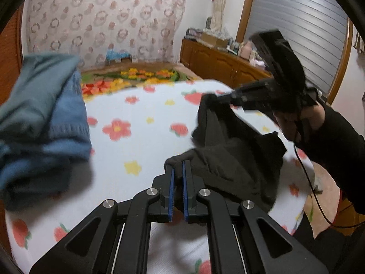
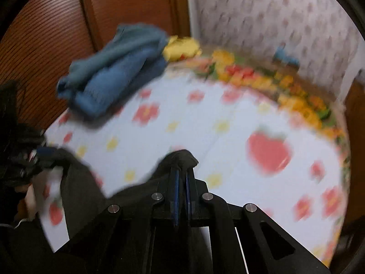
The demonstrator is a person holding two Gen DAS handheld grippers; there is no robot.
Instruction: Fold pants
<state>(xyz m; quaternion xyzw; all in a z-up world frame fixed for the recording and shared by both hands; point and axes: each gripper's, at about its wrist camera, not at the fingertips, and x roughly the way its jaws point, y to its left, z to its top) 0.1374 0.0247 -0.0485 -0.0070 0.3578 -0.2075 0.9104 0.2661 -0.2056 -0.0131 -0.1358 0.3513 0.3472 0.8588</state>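
The left gripper (image 1: 179,163) was matte black, with blue pads (image 1: 172,190) lining its fingers and round silver screws (image 1: 152,191) at the linkage joints. The right gripper (image 2: 181,163) matched. A black sleeve (image 1: 337,134) covered the person's forearm, with a thin black cable (image 1: 306,175) trailing below.

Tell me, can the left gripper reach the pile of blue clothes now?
Probably not yet: the left gripper is shut on the black pants. The blue clothes lie to its left, with bare bedsheet between.

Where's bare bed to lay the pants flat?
Free: floral sheet between the blue clothes pile and the black pants, back to the flowered blanket. Crowded: left edge under the pile, and right, where both hand-held grippers pinch the pants.
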